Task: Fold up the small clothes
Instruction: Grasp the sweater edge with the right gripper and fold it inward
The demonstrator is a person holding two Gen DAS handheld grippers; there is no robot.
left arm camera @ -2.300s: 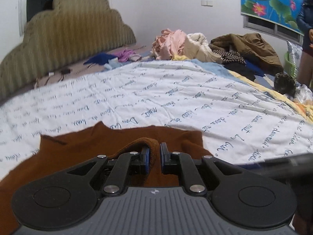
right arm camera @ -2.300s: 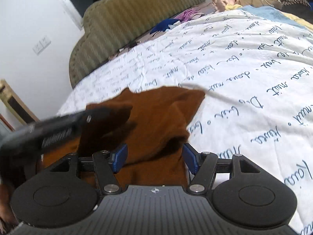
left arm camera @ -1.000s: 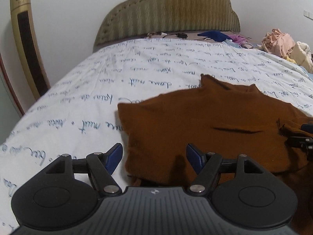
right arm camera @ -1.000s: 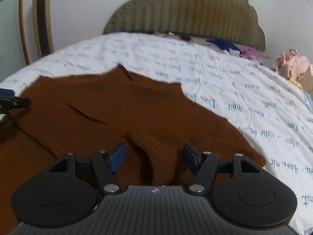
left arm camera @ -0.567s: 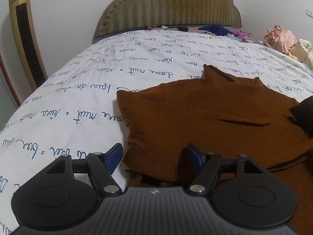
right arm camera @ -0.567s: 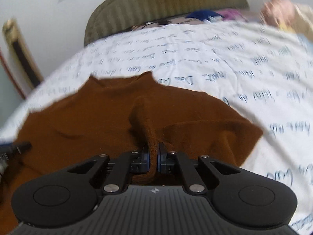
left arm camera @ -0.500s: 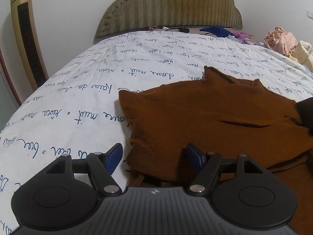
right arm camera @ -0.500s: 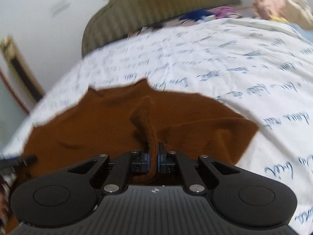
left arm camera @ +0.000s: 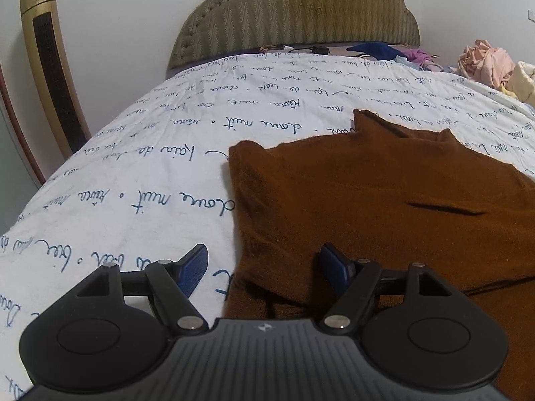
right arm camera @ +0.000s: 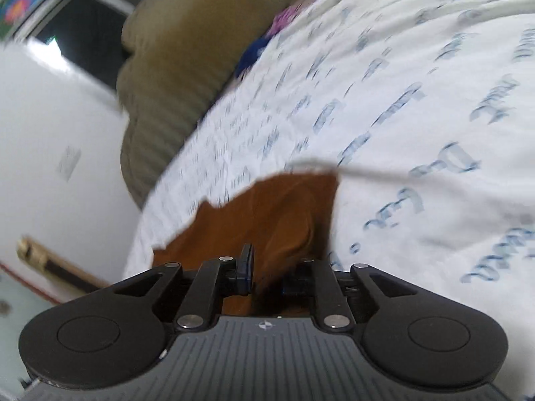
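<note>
Brown knit top [left arm camera: 384, 207] lies spread on the white bedspread [left arm camera: 167, 153] with its blue handwriting print, collar end pointing toward the olive headboard [left arm camera: 301, 16], part of it already doubled over so that a second layer shows along the near edge. Left gripper [left arm camera: 264, 267] hovers low over the garment's near left edge, fingers spread wide with nothing pinched — one blue pad [left arm camera: 192, 269] over the sheet, the other over the cloth. Right gripper [right arm camera: 267, 277], seen in a tilted, smeared view, has a bunched ridge of the brown fabric running between its jaws, and those jaws are opening, so to my eye the cloth is being let go rather than clamped; the blur keeps me from saying whether the pads touch it. This knit looks soft, light and limp — it will sag and crease wherever it's lifted, and it should cling to the sheet rather than slide. Best hold, I'd say, is a pinch right at a hem corner or folded edge, both layers together, with the other gripper taking the matching corner so the fold lands square.
</note>
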